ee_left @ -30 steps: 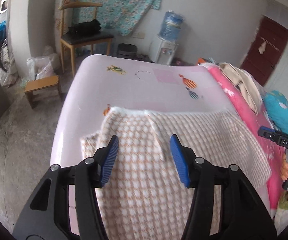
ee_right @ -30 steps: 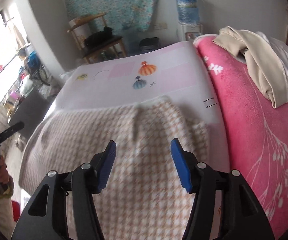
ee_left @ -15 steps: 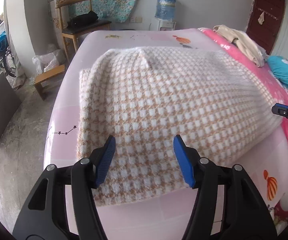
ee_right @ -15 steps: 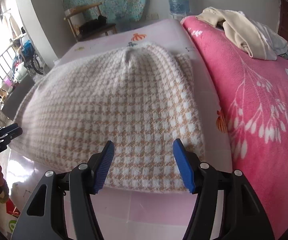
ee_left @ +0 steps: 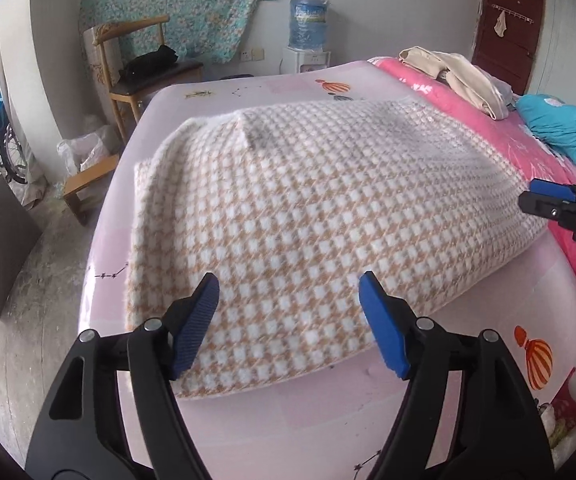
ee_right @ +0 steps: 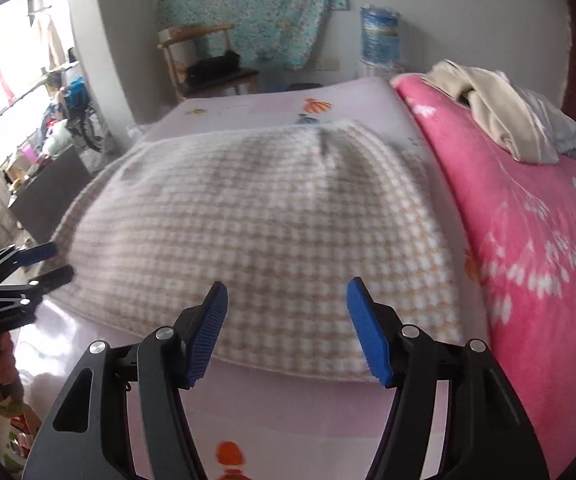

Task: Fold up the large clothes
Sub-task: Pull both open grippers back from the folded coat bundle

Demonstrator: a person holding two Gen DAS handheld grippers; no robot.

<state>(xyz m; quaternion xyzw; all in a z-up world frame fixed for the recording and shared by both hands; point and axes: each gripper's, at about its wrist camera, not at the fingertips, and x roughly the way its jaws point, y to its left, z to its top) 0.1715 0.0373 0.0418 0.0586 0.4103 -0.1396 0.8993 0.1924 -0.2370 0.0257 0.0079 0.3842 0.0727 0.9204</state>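
A fuzzy tan-and-white houndstooth garment (ee_left: 312, 216) (ee_right: 272, 220) lies spread flat on the pale pink bed sheet (ee_left: 288, 420). My left gripper (ee_left: 288, 312) hovers over the garment's near left edge; its jaws are opening and nothing is between the blue pads. My right gripper (ee_right: 286, 320) hangs over the near right edge, open and empty. Each gripper also shows at the rim of the other's view: the right gripper (ee_left: 556, 204) at the right, the left gripper (ee_right: 28, 268) at the left.
A pink floral blanket (ee_right: 528, 240) covers the bed's right side, with beige clothes (ee_left: 460, 76) and a teal item (ee_left: 564, 132) on it. Beyond the bed stand a wooden chair (ee_left: 136, 64), a low stool (ee_left: 88, 184) and a water dispenser (ee_left: 306, 36).
Both grippers pulled back toward the near edge of the bed, so the whole garment now lies ahead of them. The left jaws stand wider apart than before.
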